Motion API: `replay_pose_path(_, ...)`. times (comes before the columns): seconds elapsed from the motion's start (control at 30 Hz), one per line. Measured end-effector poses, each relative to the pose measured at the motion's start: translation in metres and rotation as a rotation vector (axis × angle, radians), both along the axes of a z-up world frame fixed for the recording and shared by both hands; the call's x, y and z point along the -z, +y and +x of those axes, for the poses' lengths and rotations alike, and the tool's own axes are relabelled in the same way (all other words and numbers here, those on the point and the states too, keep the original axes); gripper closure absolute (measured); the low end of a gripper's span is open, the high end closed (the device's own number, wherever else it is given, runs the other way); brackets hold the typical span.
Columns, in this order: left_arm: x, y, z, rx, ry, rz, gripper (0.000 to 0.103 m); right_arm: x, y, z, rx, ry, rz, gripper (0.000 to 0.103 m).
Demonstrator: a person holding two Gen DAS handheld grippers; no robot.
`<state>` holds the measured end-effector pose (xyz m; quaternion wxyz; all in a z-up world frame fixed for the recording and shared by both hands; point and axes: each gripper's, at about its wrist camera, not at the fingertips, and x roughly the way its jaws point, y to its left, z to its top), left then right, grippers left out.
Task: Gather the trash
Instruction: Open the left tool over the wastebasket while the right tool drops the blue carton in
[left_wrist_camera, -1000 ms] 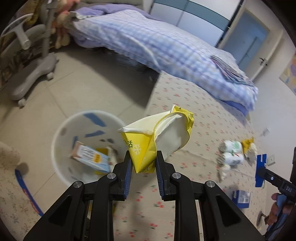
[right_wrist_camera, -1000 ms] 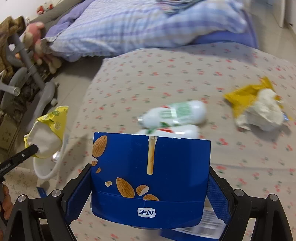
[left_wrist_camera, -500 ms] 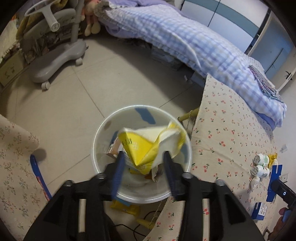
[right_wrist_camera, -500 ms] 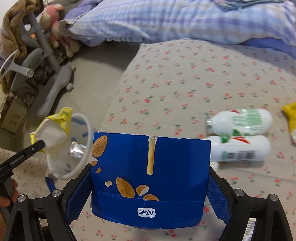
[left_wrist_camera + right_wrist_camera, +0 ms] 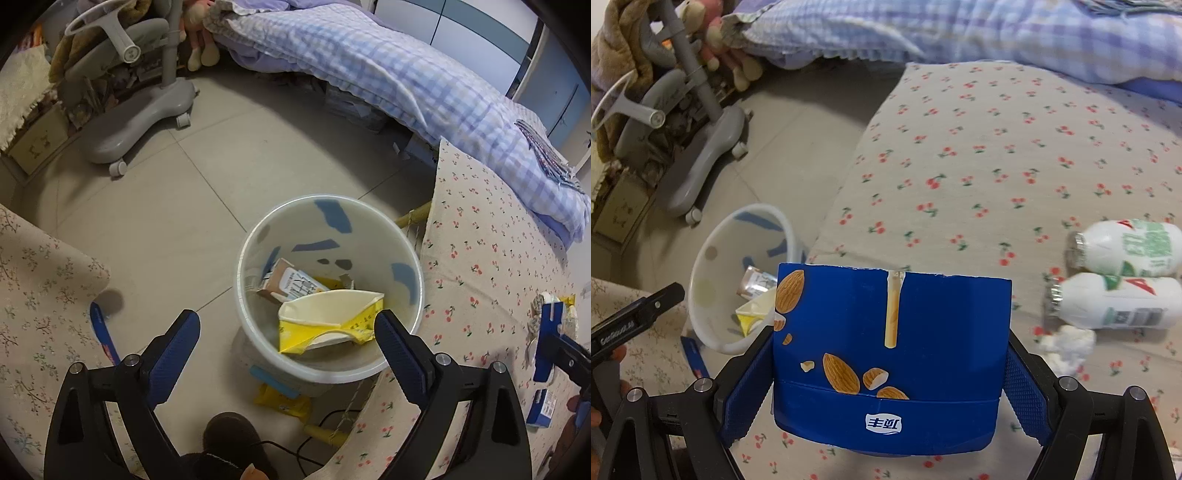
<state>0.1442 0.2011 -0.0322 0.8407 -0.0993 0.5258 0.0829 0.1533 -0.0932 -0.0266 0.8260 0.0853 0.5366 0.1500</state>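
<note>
My left gripper (image 5: 288, 347) is open wide and empty, just above the white waste bin (image 5: 402, 232). The yellow and white wrapper (image 5: 328, 319) lies inside the bin beside a brown carton (image 5: 291, 284). My right gripper (image 5: 892, 373) is shut on a blue almond snack box (image 5: 892, 350), held above the floral table cover (image 5: 979, 158). The bin also shows in the right wrist view (image 5: 709, 266), left of the box. Two white bottles (image 5: 1123, 277) and a crumpled tissue (image 5: 1067, 341) lie on the cover to the right.
A grey wheeled chair base (image 5: 136, 122) stands on the tiled floor beyond the bin. A bed with a checked blue blanket (image 5: 388, 74) runs along the back. A small blue box (image 5: 541, 408) lies on the cover at the right. Yellow litter (image 5: 282, 400) lies under the bin.
My left gripper opened and let go of the yellow wrapper, which dropped into the bin. My right gripper carried the blue box leftward, nearer the bin.
</note>
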Motion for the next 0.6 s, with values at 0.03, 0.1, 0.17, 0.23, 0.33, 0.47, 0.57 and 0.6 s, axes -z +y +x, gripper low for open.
replay_pose_path(0.03,0.0,0.002,-0.002,0.0,0.002,0.005,0.006,0.001,0.004,0.001,-0.006,0.001,-0.003,0.011)
replay_pose_path(0.1,-0.001,0.01,-0.007,-0.004,0.007,0.016,0.006,0.004,0.016,0.004,-0.024,0.002,-0.006,0.011)
replay_pose_path(0.17,-0.001,0.015,-0.011,-0.004,0.009,0.031,0.006,0.008,0.029,0.007,-0.04,0.006,-0.007,0.011)
replay_pose_path(0.23,-0.001,0.022,-0.015,-0.006,0.008,0.059,0.006,0.012,0.042,0.01,-0.058,0.012,-0.001,0.011)
replay_pose_path(0.33,0.001,0.033,-0.02,-0.011,0.014,0.071,0.006,0.019,0.066,0.018,-0.081,0.017,0.004,0.011)
replay_pose_path(0.47,0.004,0.049,-0.026,-0.027,0.019,0.06,0.006,0.026,0.092,0.026,-0.108,0.018,0.016,0.011)
replay_pose_path(0.57,0.005,0.059,-0.027,-0.035,0.02,0.06,0.006,0.03,0.113,0.032,-0.13,0.009,0.025,0.011)
replay_pose_path(0.6,0.006,0.062,-0.028,-0.039,0.021,0.06,0.006,0.031,0.117,0.033,-0.135,0.007,0.027,0.011)
